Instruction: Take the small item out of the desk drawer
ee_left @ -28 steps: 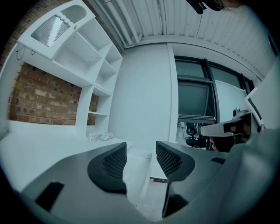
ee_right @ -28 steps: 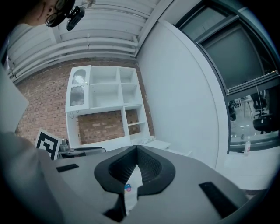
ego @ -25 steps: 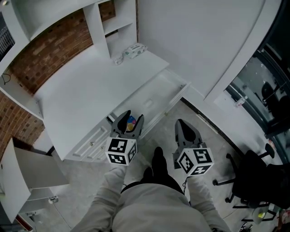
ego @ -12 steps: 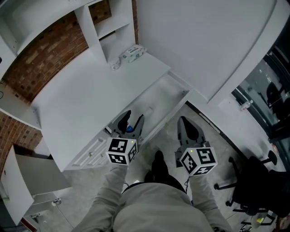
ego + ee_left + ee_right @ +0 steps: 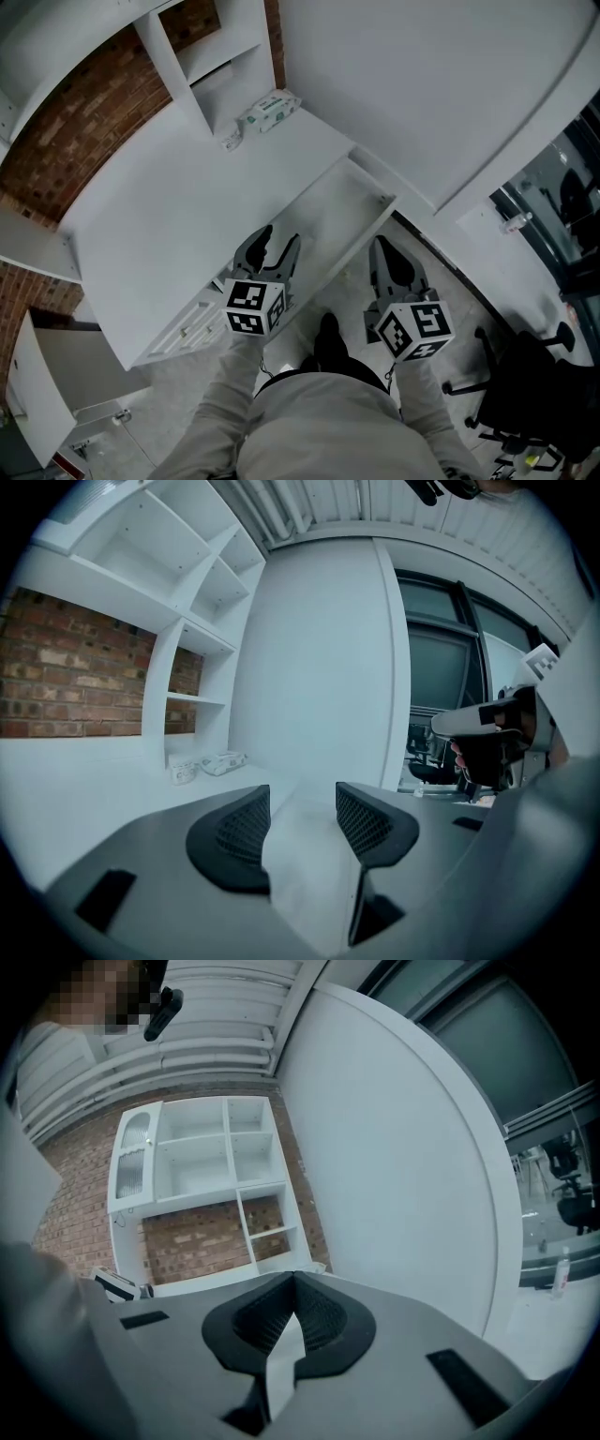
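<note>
- The small blue-and-yellow item that showed between the left gripper's [image 5: 279, 242] jaws a second ago no longer shows there. The head view has also swung a little over the desk [image 5: 187, 187].
- The left gripper's jaws stand spread with nothing between them. Its own view looks level across the desk toward the far wall, not down into the drawer [image 5: 333, 202].
- The right gripper [image 5: 384, 248] hangs to the right, just off the drawer's front, with its jaws pressed together and empty.
- The drawer stands pulled out, its long axis running from near left to far right. The far-right stretch of its floor that shows is bare white.
- The item appears in no current view. Judging by the layout, it probably still lies at the drawer's near-left end, below the left gripper, hidden by that gripper's body or by the desk's edge.
- The left gripper is the nearer of the two and is already open. The coming move therefore likely calls for tipping it down into that near-left corner, while the right gripper waits well to the right.
- How the item looks now cannot be told. Its shape and the direction of its long axis are hidden, so the jaws would need a clear sight of it before closing.
- A tissue pack [image 5: 269, 108] sits at the desk's far side, well apart from the drawer and both grippers.
</note>
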`<move>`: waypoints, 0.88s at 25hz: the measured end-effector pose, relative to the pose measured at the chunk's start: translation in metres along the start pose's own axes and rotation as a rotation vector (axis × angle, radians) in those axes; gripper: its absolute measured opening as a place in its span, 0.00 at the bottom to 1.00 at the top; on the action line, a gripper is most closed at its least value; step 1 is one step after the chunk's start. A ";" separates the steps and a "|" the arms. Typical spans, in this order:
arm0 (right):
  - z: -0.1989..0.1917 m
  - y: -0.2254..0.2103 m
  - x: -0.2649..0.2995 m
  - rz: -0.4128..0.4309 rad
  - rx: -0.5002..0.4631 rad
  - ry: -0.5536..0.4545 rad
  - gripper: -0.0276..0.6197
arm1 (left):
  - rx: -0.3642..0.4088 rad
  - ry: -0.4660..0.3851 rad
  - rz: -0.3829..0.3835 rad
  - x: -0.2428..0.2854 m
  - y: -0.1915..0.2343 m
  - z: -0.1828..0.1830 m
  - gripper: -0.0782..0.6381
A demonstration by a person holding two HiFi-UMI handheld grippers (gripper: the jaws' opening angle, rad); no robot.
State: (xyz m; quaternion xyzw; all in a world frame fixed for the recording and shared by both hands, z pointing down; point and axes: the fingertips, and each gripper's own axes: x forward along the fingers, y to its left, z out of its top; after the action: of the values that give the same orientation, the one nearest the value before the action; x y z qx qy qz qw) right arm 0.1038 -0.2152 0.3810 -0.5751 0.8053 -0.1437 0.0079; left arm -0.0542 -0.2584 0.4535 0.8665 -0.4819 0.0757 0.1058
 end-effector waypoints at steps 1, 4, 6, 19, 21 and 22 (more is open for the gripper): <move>0.001 -0.003 0.003 -0.001 0.002 0.002 0.09 | 0.002 0.009 -0.004 0.006 0.000 -0.002 0.41; 0.002 -0.013 0.013 -0.006 0.006 0.007 0.08 | 0.006 0.042 -0.015 0.025 0.001 -0.009 0.41; 0.002 -0.021 0.019 -0.012 0.010 0.014 0.09 | 0.007 0.069 -0.023 0.038 0.001 -0.016 0.41; -0.010 -0.052 0.044 -0.040 0.039 0.062 0.09 | 0.044 0.236 -0.054 0.093 0.004 -0.073 0.42; -0.011 -0.056 0.046 -0.042 0.042 0.066 0.09 | 0.047 0.262 -0.055 0.099 0.004 -0.083 0.42; -0.011 -0.057 0.047 -0.043 0.044 0.068 0.09 | 0.049 0.275 -0.055 0.102 0.005 -0.088 0.42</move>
State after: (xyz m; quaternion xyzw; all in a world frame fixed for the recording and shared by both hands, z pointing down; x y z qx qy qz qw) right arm 0.1387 -0.2732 0.4128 -0.5869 0.7891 -0.1809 -0.0101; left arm -0.0075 -0.3224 0.5628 0.8631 -0.4369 0.2026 0.1519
